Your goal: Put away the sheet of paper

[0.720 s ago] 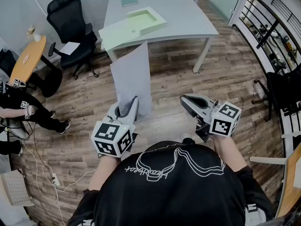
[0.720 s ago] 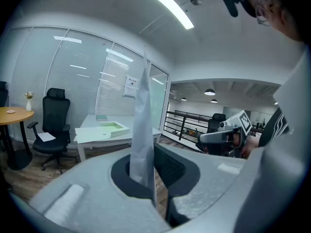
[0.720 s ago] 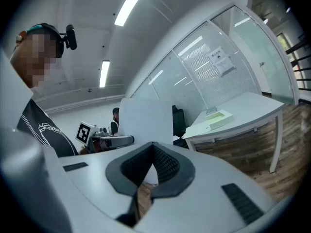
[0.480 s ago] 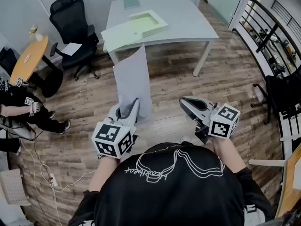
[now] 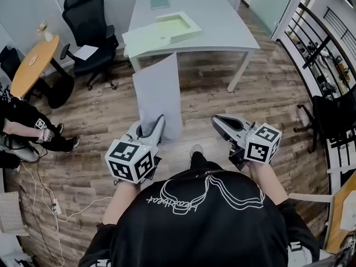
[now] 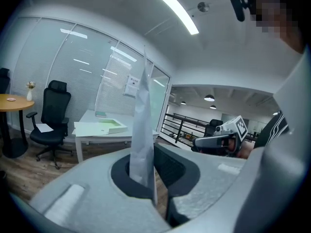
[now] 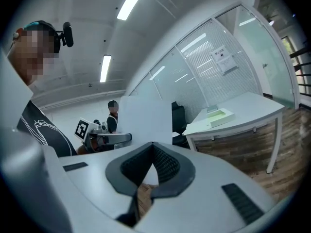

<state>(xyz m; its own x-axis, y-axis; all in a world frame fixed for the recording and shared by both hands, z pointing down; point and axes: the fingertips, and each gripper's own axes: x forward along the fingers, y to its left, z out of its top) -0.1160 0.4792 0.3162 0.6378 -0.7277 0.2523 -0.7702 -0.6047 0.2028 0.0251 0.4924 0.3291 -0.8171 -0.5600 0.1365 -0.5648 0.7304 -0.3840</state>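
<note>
Pinching the bottom short edge of the sheet of paper [image 5: 158,93], the left gripper [image 5: 152,125] has its jaws clamped tight on it. The sheet stands up out of the gripper, long axis running up and away toward the counter [image 5: 222,24], broad face turned to the right gripper [image 5: 218,120], which sits just beside it, jaws closed on nothing. Bare wood floor [image 5: 267,93] lies ahead up to the counter's near edge. An office chair [image 5: 89,21] is off to the left, a railing [image 5: 325,35] to the right.
</note>
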